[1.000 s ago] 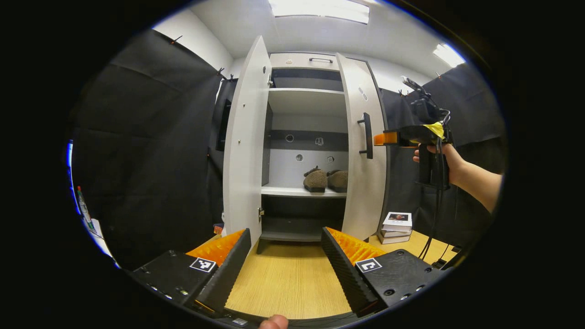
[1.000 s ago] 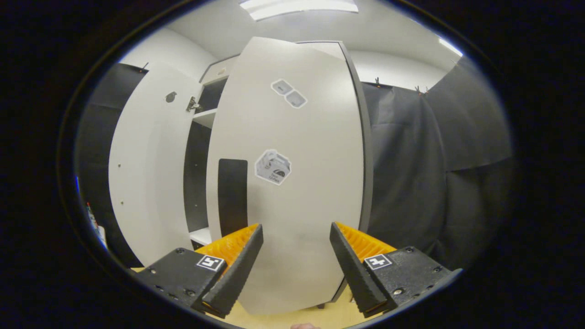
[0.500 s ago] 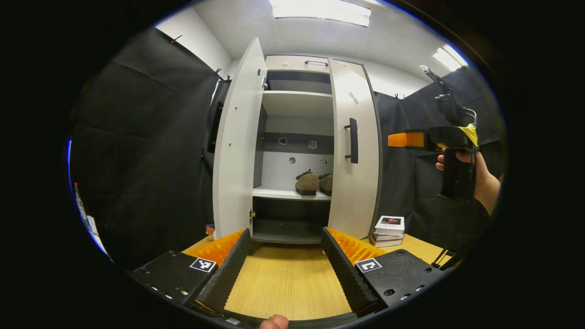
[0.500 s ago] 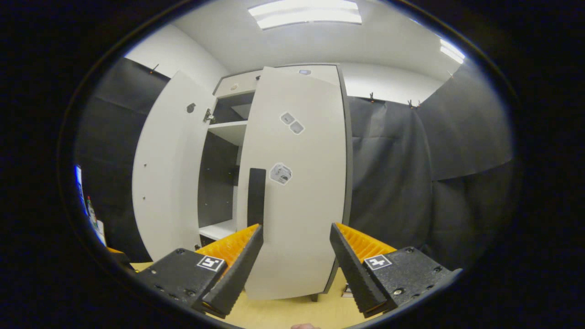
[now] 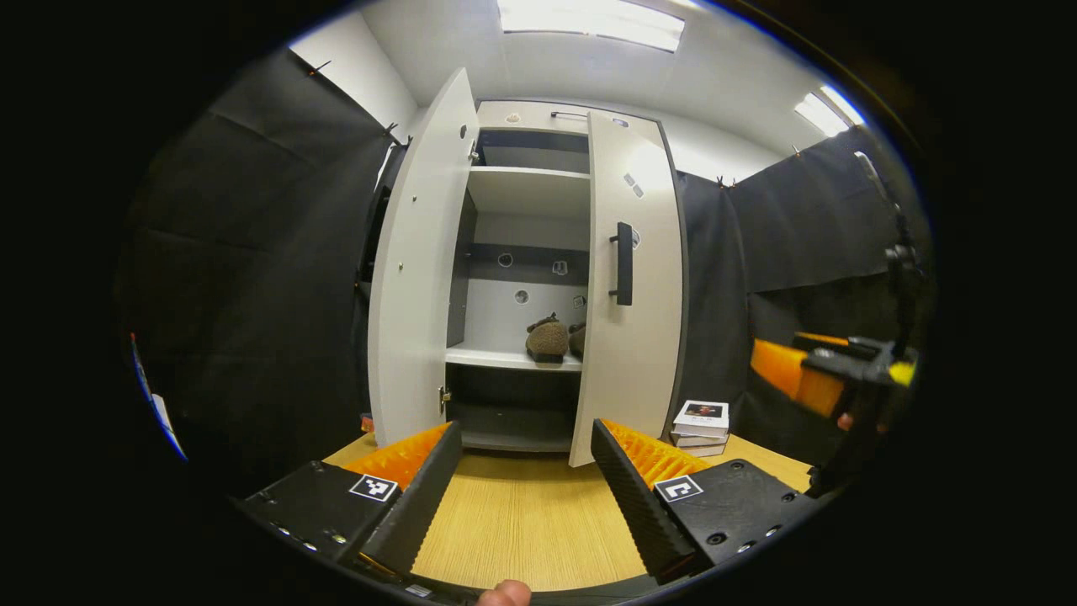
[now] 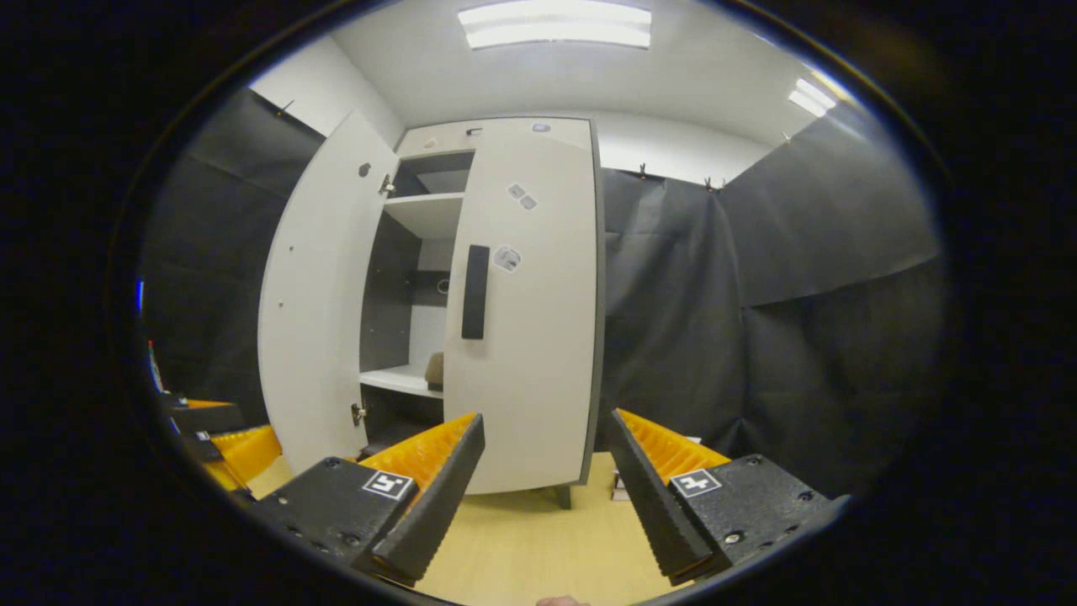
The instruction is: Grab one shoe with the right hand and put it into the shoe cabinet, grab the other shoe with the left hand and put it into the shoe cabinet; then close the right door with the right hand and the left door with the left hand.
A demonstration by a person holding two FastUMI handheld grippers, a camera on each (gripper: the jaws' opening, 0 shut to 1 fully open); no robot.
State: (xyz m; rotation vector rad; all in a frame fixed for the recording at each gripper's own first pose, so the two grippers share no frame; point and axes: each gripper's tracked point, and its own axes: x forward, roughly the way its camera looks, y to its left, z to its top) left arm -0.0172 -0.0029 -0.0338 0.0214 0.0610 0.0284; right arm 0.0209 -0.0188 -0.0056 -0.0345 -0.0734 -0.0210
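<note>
Two brown shoes (image 5: 549,338) sit side by side on the middle shelf of the white shoe cabinet (image 5: 526,114); the right one is half hidden by the right door (image 5: 631,295), which stands nearly shut with its black handle (image 5: 623,263) facing me. The left door (image 5: 416,261) is wide open. My left gripper (image 5: 526,471) is open and empty, low over the wooden floor, well short of the cabinet. In the right gripper view my right gripper (image 6: 547,471) is open and empty, back from the right door (image 6: 526,311). The right gripper (image 5: 808,379) also appears at the right edge of the left gripper view.
A small stack of books (image 5: 701,421) lies on the wooden floor (image 5: 522,522) just right of the cabinet. Black cloth walls close in on both sides. The left gripper (image 6: 223,438) appears low at the left of the right gripper view.
The right door has swung from half open to nearly shut. The right gripper has pulled back from it and dropped lower. The left gripper has backed away slightly.
</note>
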